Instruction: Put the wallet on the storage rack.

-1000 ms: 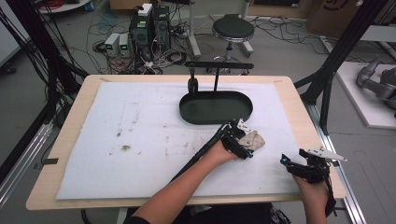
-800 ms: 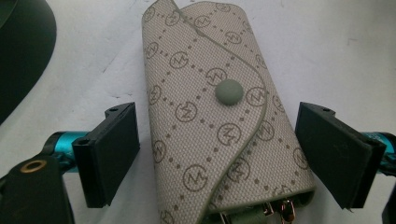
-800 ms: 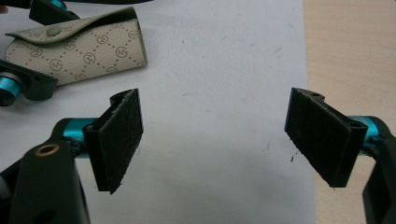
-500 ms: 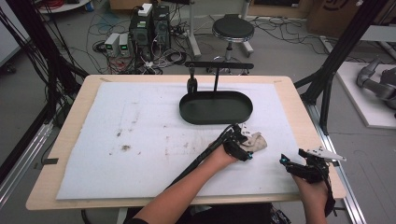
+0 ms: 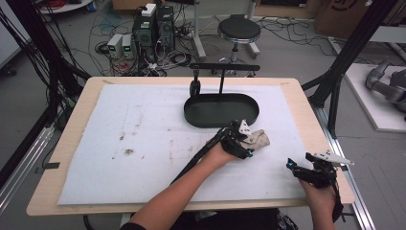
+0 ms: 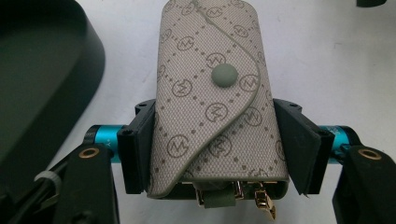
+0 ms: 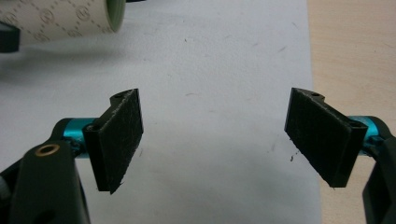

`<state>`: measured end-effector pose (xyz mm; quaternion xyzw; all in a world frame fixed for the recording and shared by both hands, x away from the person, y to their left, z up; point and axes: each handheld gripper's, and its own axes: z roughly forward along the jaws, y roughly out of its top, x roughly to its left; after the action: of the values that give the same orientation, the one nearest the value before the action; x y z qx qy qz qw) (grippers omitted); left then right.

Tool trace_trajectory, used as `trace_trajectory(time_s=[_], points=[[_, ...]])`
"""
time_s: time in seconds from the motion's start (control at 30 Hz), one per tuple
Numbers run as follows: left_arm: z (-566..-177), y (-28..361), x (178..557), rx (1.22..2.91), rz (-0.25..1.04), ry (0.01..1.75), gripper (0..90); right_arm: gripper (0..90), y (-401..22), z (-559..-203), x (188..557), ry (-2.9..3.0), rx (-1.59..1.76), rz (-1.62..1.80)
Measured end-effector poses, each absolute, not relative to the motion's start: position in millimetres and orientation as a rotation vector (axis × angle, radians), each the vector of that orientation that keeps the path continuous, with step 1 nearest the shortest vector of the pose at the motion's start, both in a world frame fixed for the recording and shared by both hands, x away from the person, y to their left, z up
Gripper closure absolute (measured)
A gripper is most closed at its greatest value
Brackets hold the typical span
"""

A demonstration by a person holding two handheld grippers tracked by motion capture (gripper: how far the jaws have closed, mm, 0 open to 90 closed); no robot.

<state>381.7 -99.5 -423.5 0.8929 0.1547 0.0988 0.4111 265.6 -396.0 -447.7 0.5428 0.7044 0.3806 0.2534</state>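
- table (image 5: 72, 158): light wood, covered by a white mat (image 5: 143, 143) with brown stains on its left half.
- tray (image 5: 221, 111): black oval dish with an upright handle frame, on the mat's far middle. Used as landmark below.
- left gripper (image 5: 239, 139): just in front of the tray's right end, forearm reaching in from the bottom edge. Jaws have just been closing, with the pouch between them; in the left gripper view both pads sit against the pouch's sides, so clamped on it.
- right gripper (image 5: 313, 170): well to the right of the tray and nearer the person, at the mat's right edge. Jaws spread wide, nothing between them, bare mat beneath in the right gripper view.
- key pouch (image 6: 215, 107): beige monogram fabric, flap with a green snap button, gold clips at the near end. Sits between the left jaws, just right-front of the tray, near its rim but apart. Long axis runs along the gripper's line of sight; rounded end points away from the hand, clip end toward it. In the high view (image 5: 256, 140) it sticks out to the right of the gripper, pointing away from the tray's end.
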Motion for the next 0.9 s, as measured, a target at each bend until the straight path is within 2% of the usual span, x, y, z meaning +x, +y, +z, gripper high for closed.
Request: trace_trajectory(time_s=[0.9], points=[[-377.4,-23.3,435.8,2.204,0.350,0.412,35.8,19.8,-390.1,-446.9,265.9,1.920,1.471,1.031]])
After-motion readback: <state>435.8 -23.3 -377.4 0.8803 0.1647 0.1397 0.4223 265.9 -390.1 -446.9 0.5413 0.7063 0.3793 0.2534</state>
